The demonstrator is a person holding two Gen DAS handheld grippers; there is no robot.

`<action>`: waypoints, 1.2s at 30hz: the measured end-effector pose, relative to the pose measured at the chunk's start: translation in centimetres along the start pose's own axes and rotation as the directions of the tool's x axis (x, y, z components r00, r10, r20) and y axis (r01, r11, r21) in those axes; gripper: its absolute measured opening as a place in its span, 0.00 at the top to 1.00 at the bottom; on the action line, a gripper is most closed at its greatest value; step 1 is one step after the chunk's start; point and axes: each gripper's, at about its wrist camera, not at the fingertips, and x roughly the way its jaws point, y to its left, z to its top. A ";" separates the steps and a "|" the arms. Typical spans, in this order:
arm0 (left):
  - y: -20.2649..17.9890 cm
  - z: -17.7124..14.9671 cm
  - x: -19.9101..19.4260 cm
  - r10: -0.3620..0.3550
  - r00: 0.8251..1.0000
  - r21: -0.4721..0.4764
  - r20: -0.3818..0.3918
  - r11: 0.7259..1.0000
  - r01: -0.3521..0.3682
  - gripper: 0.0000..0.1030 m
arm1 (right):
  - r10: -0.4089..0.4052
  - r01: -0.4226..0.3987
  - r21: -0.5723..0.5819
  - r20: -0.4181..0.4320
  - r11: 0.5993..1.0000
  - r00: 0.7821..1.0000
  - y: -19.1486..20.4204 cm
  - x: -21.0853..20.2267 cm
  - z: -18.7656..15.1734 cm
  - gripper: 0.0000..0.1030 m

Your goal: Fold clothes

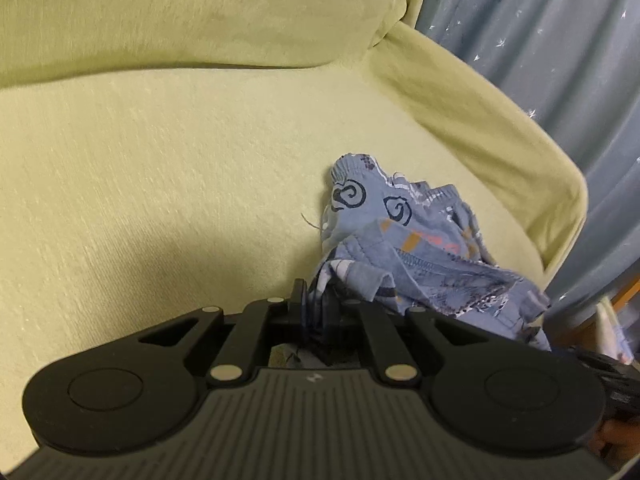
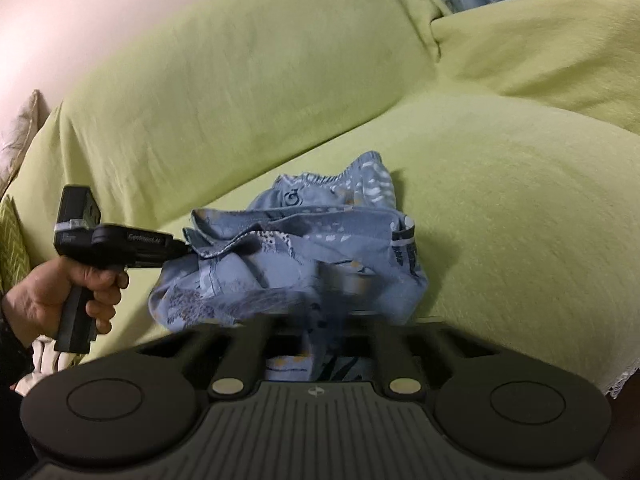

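Over a green sofa (image 2: 500, 184), both grippers, left (image 1: 314, 304) and right (image 2: 324, 320), pinch bunched blue shorts (image 2: 304, 248). Thin grips; the cloth may slip free if pulled apart.

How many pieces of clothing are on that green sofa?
1: a bunched blue patterned garment on the sofa seat, pinched by both the left gripper and right gripper. Folds could hide another.
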 end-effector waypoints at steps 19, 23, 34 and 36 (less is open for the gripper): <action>-2.8 -0.9 -0.1 -0.035 0.996 0.437 0.086 0.899 -0.006 0.65 | -0.013 -0.020 0.253 0.126 0.967 0.992 -3.8 -0.7 -0.1 0.79; -2.1 0.2 1.1 -0.041 0.996 0.326 0.073 0.945 0.015 0.70 | -0.063 0.050 0.167 0.074 0.985 0.995 -2.6 0.4 0.3 0.96; -1.7 0.4 1.5 -0.020 0.997 0.315 0.073 0.949 -0.004 0.64 | -0.163 0.133 0.242 0.107 0.961 0.981 -4.2 0.9 1.0 0.64; -2.0 0.2 1.7 -0.008 0.996 0.344 0.083 0.939 -0.021 0.62 | -0.176 0.143 0.258 0.109 0.956 0.978 -4.5 0.6 0.9 0.51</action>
